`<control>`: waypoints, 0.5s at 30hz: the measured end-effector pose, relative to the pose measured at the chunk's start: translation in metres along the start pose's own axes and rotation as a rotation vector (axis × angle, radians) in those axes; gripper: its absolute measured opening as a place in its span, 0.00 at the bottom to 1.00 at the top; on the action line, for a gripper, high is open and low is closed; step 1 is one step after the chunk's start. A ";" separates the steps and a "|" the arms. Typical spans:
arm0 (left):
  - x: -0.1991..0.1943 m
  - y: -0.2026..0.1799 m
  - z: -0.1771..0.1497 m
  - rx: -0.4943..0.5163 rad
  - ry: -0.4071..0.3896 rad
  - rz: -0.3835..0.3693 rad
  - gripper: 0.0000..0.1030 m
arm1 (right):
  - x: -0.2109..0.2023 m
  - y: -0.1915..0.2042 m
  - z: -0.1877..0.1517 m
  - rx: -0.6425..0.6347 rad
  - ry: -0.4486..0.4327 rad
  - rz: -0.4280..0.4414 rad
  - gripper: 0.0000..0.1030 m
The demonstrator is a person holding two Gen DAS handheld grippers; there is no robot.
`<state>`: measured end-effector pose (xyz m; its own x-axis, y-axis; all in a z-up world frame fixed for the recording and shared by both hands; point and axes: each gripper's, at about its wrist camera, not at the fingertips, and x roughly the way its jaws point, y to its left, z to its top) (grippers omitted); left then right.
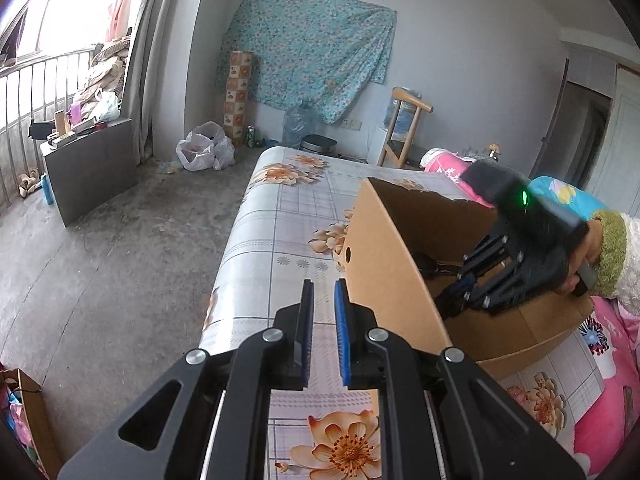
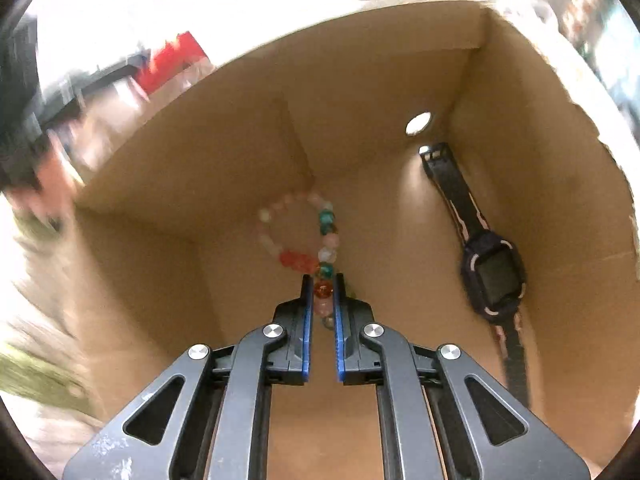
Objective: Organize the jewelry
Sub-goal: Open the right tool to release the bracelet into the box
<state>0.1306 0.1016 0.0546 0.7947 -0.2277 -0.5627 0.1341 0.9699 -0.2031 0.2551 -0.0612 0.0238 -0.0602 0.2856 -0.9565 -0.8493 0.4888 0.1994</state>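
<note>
Left wrist view has my left gripper (image 1: 324, 284) over the flowered tablecloth (image 1: 264, 240), its jaws drawn nearly together with nothing between them, just beside the outer wall of the cardboard box (image 1: 384, 256) — and further right my right gripper (image 1: 448, 300) reaches down into that box, my hand (image 1: 580, 272) on its handle. From the right wrist view, the right gripper (image 2: 322, 280) is pinched on the bead bracelet (image 2: 300, 236) down inside the box (image 2: 360, 80), the loop lying ahead of the fingertips — to the right a black watch (image 2: 492, 272) lies along the box wall, well apart from the beads.
</note>
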 end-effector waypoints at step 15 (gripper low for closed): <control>-0.010 0.000 -0.008 -0.030 0.002 -0.023 0.10 | -0.051 -0.024 0.015 0.200 -0.187 -0.170 0.20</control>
<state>0.1184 0.1028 0.0538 0.7901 -0.2503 -0.5596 0.1348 0.9614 -0.2397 0.2864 -0.0753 0.0709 0.1868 0.3234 -0.9276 -0.7182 0.6892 0.0956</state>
